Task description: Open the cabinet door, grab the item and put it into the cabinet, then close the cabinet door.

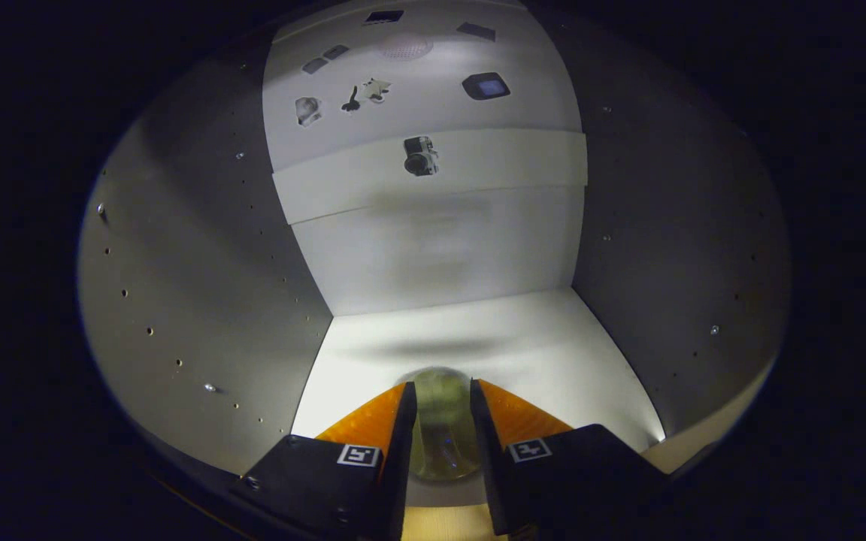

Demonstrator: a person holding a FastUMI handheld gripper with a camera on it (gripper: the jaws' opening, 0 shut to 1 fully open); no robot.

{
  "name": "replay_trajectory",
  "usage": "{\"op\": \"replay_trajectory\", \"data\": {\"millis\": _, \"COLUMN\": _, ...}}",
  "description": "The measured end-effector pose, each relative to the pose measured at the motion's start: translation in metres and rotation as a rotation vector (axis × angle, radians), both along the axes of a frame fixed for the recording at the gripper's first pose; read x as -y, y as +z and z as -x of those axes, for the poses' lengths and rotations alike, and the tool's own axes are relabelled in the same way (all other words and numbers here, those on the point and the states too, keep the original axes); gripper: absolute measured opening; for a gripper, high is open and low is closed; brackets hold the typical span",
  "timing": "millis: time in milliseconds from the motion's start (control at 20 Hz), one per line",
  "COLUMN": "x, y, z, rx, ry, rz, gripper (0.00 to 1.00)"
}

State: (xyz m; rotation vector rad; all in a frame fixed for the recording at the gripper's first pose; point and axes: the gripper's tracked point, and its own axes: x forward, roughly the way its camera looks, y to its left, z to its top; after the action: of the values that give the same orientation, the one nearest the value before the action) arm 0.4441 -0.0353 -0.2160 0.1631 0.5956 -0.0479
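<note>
The cabinet point(200, 285) looks like smooth painted board, matt and pale, with little drilled holes and a few shiny metal pins in its left and right walls. Its floor point(538, 346) is smooth and bright where the light hits. The claw point(442, 421) presses both fingers on a see-through, shiny item point(442, 428) that looks like glass or clear plastic.

Cabinet floor point(553, 338) bears a (seemingly clear) item point(442, 421).

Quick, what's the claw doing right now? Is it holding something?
Claw: closed on a rounded greenish item, both fingers pressing its sides, inside the cabinet above the shelf floor.
</note>
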Motion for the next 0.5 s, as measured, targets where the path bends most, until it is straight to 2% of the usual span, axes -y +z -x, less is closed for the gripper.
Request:
{"op": "replay_trajectory", "data": {"millis": 50, "x": -0.003, "y": 0.006, "z": 0.0, "rx": 0.028, "ry": 0.015, "rz": 0.002, "gripper": 0.48}}
{"op": "replay_trajectory", "data": {"millis": 250, "x": -0.014, "y": 0.058, "z": 0.015, "rx": 0.196, "ry": 0.048, "rz": -0.002, "gripper": 0.72}}
{"op": "replay_trajectory", "data": {"millis": 400, "x": -0.021, "y": 0.105, "z": 0.044, "rx": 0.324, "ry": 0.056, "rz": -0.038, "gripper": 0.78}}
{"op": "replay_trajectory", "data": {"millis": 500, "x": -0.029, "y": 0.134, "z": 0.068, "rx": 0.398, "ry": 0.067, "rz": -0.04, "gripper": 0.88}}
